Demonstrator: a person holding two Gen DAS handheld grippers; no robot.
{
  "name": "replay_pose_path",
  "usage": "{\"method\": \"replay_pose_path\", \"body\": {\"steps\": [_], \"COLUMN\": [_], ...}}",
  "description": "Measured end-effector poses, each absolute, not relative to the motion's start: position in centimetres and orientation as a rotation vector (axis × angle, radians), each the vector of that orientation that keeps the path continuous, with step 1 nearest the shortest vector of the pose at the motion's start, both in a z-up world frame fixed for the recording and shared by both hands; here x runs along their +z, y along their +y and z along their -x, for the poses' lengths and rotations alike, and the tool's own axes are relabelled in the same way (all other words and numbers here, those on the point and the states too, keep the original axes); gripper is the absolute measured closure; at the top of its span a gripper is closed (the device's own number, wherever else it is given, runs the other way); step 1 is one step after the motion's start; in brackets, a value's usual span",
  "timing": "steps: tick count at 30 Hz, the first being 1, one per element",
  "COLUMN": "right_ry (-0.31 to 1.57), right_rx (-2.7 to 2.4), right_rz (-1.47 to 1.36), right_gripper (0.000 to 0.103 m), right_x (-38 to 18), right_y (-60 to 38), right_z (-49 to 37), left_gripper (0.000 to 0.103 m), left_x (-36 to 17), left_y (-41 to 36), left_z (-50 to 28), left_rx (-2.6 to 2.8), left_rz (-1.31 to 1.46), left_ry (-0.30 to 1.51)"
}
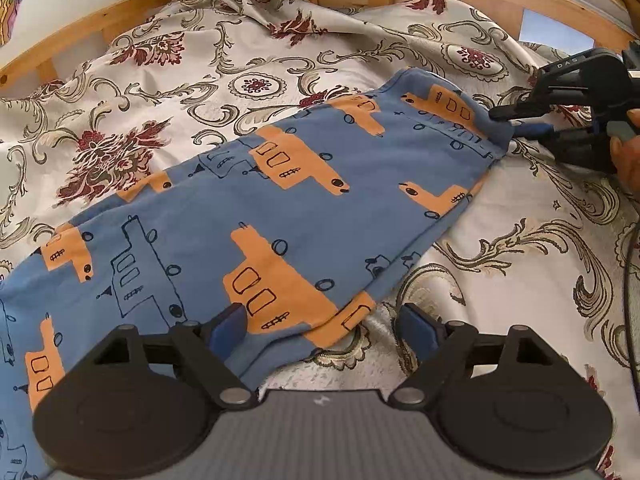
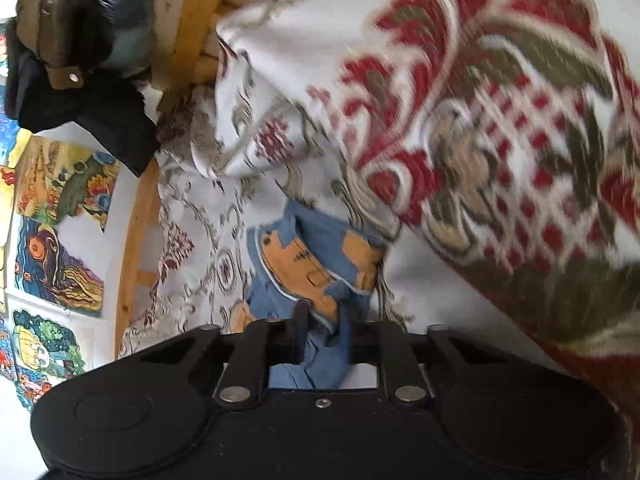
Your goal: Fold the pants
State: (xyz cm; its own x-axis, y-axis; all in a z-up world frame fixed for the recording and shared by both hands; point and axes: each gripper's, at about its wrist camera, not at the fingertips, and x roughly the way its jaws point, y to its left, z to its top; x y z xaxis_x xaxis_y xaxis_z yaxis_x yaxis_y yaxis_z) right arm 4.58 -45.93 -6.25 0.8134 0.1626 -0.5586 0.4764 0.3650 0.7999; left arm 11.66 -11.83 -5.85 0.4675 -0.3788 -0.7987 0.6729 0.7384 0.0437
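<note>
Two grippers working: right gripper [image 2: 323, 322] pinching far end of pants [image 1: 256, 220]; left gripper [image 1: 320, 326] gaping wide, straddling near edge.

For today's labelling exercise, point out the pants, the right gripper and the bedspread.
pants [image 1: 304, 208], left wrist view, on the blue middle of the leg.
right gripper [image 1: 516, 120], left wrist view, at its fingertips on the hem.
bedspread [image 1: 160, 92], left wrist view, on bare patterned cloth.

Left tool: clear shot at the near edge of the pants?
Probably yes. The left tool is open with the pants edge already between its fingers, nothing on top; the right tool grips the far end.
</note>
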Motion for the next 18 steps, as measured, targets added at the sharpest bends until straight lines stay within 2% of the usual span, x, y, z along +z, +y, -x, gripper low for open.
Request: {"method": "replay_pose_path", "body": {"steps": [2, 6, 9, 13, 15, 18], "right_ry": [0.597, 0.531, 0.606, 0.767, 0.749, 0.618], "right_rx": [-0.243, -0.285, -0.320, -0.339, -0.357, -0.369], "right_rz": [-1.071, -0.523, -0.225, -0.056, 0.035, 0.282], "right_gripper": [0.092, 0.092, 0.092, 0.091, 0.091, 0.090], "right_x": [-4.9, -0.3, -0.4, -2.9, -2.8, -2.0], "right_y": [-45.4, -41.3, -38.2, -36.8, -36.2, -33.5], "right_z": [-4.8, -5.0, -6.0, -7.3, -7.4, -6.6], "left_gripper": [0.015, 0.015, 0.014, 0.014, 0.013, 0.013], "left_x": [-5.9, -5.9, -6.0, -6.0, -6.0, -5.9], "left_y": [-11.7, -11.6, -11.6, -11.5, -11.4, -11.2], "left_z": [-11.6, -11.7, -11.7, -11.6, -11.5, -11.5], "left_rx": [-0.663, -0.659, -0.660, -0.661, -0.661, -0.661], "left_rz": [-0.373, -0.362, -0.363, -0.355, -0.350, -0.347], "left_ry": [0.868, 0.872, 0.871, 0.869, 0.868, 0.866]}}
